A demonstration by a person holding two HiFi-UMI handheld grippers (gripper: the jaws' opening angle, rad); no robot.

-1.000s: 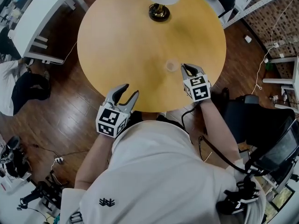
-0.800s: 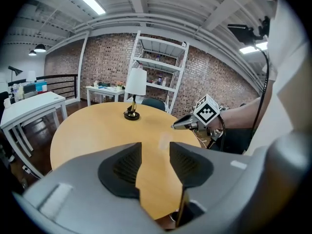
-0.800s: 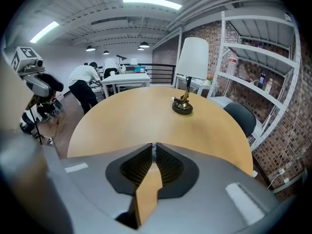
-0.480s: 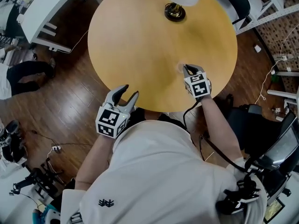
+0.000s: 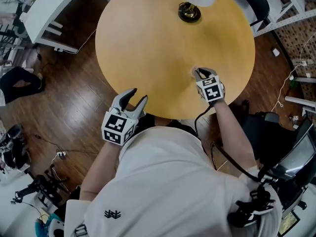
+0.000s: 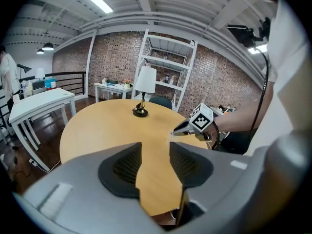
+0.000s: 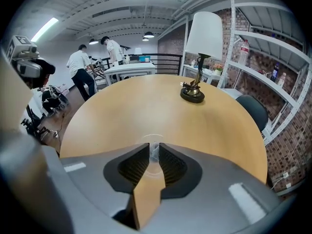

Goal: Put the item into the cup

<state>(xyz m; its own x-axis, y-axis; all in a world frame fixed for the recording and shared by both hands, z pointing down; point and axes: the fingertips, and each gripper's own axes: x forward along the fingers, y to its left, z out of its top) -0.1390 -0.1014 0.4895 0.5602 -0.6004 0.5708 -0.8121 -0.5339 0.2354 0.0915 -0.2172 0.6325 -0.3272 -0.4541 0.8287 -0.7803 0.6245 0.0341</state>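
A clear plastic cup stands on the round wooden table, right at the tips of my right gripper. Its rim shows as a faint ring just ahead of the jaws. The right gripper has its jaws opening, with a narrow gap. A small clear crumpled item sits between the tips over the cup; I cannot tell whether the pads still touch it. My left gripper hangs at the table's near edge. The left gripper is open, with nothing between its fingers.
A table lamp with a white shade stands at the far side of the table. White shelving and a dark chair are to the right. Two people stand by white desks beyond the table.
My right gripper has moved forward up to the clear cup, which its tips now partly cover. The left gripper has stayed where it was.
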